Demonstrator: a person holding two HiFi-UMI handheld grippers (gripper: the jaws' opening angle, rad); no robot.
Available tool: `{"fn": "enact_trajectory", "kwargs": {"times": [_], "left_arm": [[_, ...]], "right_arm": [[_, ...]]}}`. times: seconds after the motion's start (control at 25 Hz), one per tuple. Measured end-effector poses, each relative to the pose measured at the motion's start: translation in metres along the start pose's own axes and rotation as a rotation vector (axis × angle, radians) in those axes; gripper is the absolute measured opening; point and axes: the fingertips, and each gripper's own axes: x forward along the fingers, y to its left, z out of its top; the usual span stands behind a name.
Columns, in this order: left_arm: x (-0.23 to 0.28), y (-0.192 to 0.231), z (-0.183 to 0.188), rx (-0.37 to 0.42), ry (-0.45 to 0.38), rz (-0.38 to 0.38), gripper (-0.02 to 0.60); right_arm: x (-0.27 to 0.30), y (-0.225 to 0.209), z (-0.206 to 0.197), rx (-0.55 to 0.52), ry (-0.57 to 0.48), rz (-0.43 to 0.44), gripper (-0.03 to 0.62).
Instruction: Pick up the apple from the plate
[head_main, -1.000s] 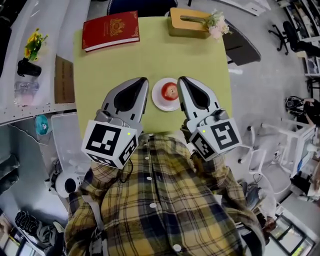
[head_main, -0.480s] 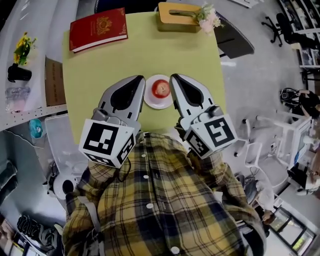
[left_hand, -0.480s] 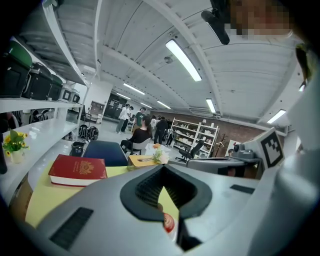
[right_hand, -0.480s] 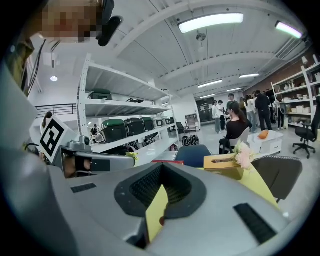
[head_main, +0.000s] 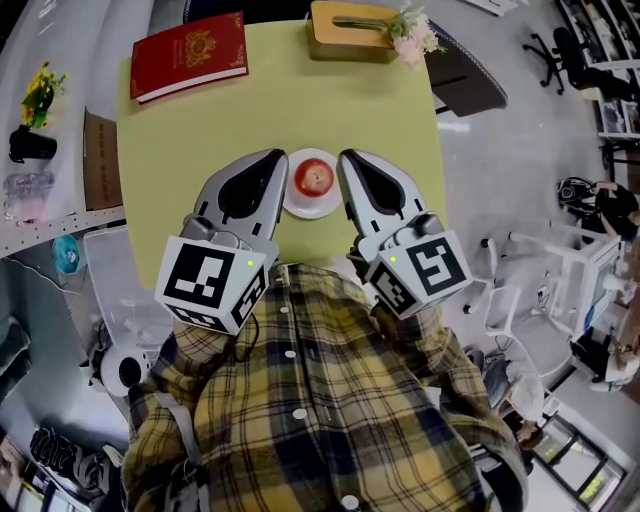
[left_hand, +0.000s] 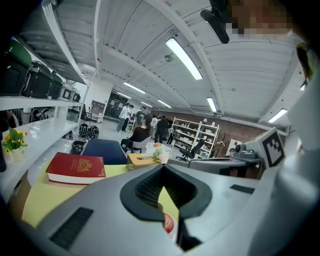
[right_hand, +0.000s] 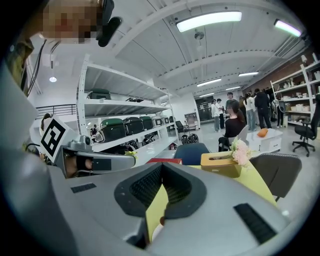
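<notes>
A red apple (head_main: 313, 178) sits on a small white plate (head_main: 300, 208) on the yellow-green table (head_main: 200, 130). My left gripper (head_main: 283, 155) lies just left of the plate and my right gripper (head_main: 343, 155) just right of it, so the two flank the apple without touching it. Both are shut with nothing held. In the left gripper view the left gripper (left_hand: 162, 167) has its tips together, and the apple (left_hand: 169, 223) shows through the gap below them. In the right gripper view the right gripper (right_hand: 161, 172) is likewise shut, and only a sliver of the apple (right_hand: 161, 220) shows.
A red book (head_main: 190, 55) lies at the table's far left corner. A wooden tissue box (head_main: 350, 25) with pink flowers (head_main: 415, 35) stands at the far right. A grey chair (head_main: 470, 85) stands beyond the right edge, and a white shelf with yellow flowers (head_main: 38, 95) runs along the left.
Both grippers have eased a little forward and down, still on either side of the plate. The whole table has shifted left in the head view. The jaws stay shut.
</notes>
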Motion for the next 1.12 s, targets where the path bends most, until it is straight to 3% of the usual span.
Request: {"fn": "enact_trajectory", "kwargs": {"times": [0.68, 1.12], "left_arm": [[0.025, 0.016, -0.054, -0.050, 0.106, 0.014, 0.006], [0.038, 0.029, -0.081, -0.094, 0.153, 0.009, 0.006]], "right_arm": [[0.016, -0.023, -0.075, 0.075, 0.126, 0.022, 0.003], [0.030, -0.014, -0.126, 0.091, 0.246, 0.101, 0.215]]}}
